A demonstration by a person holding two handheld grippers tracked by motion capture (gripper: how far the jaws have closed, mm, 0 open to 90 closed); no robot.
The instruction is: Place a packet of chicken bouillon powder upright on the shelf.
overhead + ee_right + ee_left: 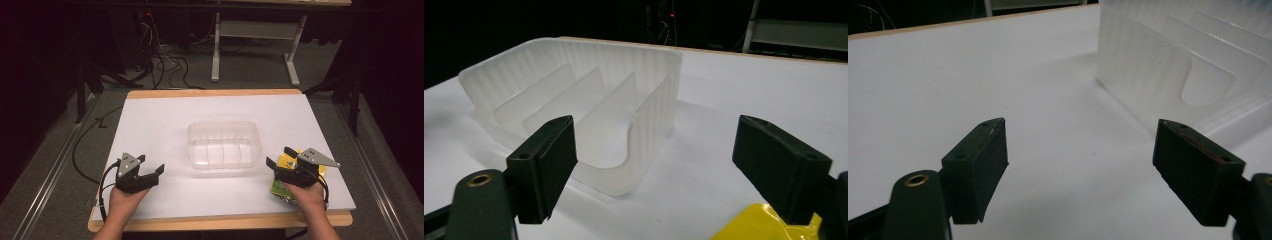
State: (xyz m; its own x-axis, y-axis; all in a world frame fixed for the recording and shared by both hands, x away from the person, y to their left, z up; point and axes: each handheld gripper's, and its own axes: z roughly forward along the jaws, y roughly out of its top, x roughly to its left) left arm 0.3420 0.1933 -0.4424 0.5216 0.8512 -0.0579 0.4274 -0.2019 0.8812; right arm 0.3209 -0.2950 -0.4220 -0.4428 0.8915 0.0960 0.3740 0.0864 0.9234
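A clear plastic tray (223, 145) with inner dividers sits in the middle of the white table top. My left gripper (148, 167) rests near the front left, open, with nothing between its jaws. In the left gripper view the tray (1168, 65) stands ahead to the right of the open gripper (1083, 165). My right gripper (279, 158) is open at the front right, over a yellow and green packet (282, 190) lying on the table. The right gripper view shows the tray (574, 100) ahead left and a corner of the yellow packet (764, 225) below the open gripper (654, 165).
The white sheet (165, 120) covers a wooden table (215, 93) with its front edge close to the hands. Beyond the table lie floor cables (165, 60) and a white table frame (250, 35).
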